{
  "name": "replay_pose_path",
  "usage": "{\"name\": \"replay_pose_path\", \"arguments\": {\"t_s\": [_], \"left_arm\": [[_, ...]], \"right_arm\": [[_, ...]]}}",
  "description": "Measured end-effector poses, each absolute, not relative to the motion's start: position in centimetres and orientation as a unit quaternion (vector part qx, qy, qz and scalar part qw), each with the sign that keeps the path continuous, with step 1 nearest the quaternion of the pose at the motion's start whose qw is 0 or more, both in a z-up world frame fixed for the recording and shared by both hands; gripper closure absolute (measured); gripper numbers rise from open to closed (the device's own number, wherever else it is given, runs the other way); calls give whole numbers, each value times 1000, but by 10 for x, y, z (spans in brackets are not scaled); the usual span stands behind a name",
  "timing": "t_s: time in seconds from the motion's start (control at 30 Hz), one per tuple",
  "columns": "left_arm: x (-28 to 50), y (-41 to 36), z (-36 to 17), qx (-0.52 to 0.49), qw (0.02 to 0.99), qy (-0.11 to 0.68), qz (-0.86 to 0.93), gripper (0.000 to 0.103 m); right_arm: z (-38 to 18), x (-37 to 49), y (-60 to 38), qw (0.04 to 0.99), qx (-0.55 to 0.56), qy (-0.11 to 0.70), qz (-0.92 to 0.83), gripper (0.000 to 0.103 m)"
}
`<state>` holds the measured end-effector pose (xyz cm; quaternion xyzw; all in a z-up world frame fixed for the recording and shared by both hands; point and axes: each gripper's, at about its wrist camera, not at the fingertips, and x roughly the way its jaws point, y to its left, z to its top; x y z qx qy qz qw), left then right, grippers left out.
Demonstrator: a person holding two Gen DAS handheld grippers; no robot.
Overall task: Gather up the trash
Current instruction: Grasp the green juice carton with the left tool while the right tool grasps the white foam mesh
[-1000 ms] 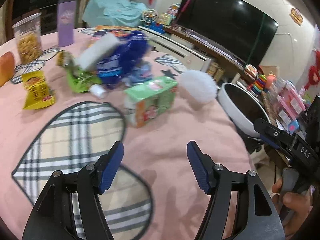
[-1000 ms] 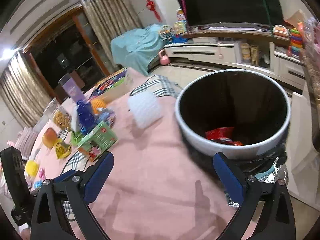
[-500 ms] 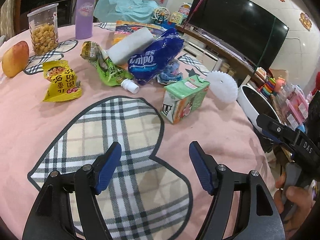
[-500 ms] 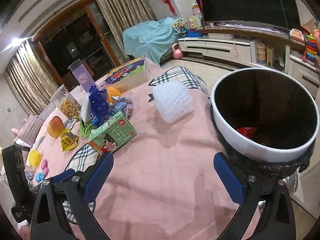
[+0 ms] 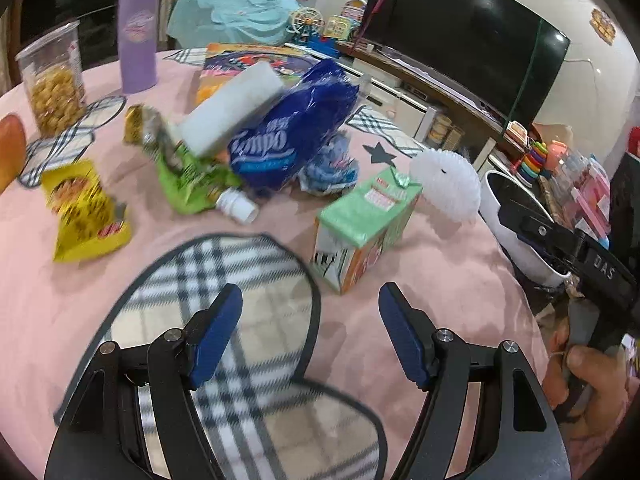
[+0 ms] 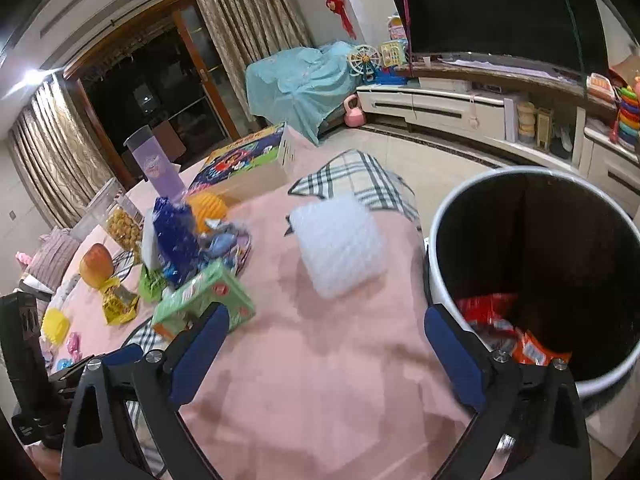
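A green milk carton (image 5: pixel 366 226) lies on the pink tablecloth (image 5: pixel 420 280), just ahead of my open, empty left gripper (image 5: pixel 310 334). Behind it lie a blue plastic bag (image 5: pixel 294 136), a green pouch (image 5: pixel 188 176), a yellow snack packet (image 5: pixel 84 210), a white foam roll (image 5: pixel 230 114) and a white bubble-wrap pad (image 5: pixel 448 184). The white bin (image 6: pixel 532 272) stands at the table's right edge with red wrappers (image 6: pixel 500 328) inside. My right gripper (image 6: pixel 326 350) is open and empty beside the bin; the carton (image 6: pixel 204 300) and the pad (image 6: pixel 340 244) show there too.
A purple tumbler (image 5: pixel 136 36), a jar of snacks (image 5: pixel 54 80), an apple (image 6: pixel 96 260) and a colourful box (image 6: pixel 244 164) stand at the table's far side. A TV and low cabinet (image 6: pixel 460 108) lie beyond. The other hand-held gripper (image 5: pixel 576 256) shows at right.
The left gripper has moved forward and nearer to the carton and trash pile. The right gripper has shifted closer to the bin, so the red wrappers inside show more.
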<state>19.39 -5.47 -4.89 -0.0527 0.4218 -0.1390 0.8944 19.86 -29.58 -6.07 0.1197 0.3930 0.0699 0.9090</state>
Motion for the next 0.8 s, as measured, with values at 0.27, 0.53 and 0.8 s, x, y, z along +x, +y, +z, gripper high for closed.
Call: {"name": "replay_pose_path", "arguments": {"t_s": [0.27, 0.53, 0.8], "left_arm": [[219, -70, -47, -32, 893, 419, -163, 31], [224, -85, -53, -14, 885, 424, -193, 65], [202, -81, -40, -20, 900, 396, -181, 68]], "right_arm": [[-70, 237, -294, 903, 102, 411, 76, 26], [-82, 250, -290, 895, 83, 432, 71, 77], [-74, 232, -293, 895, 98, 427, 85, 91]]}}
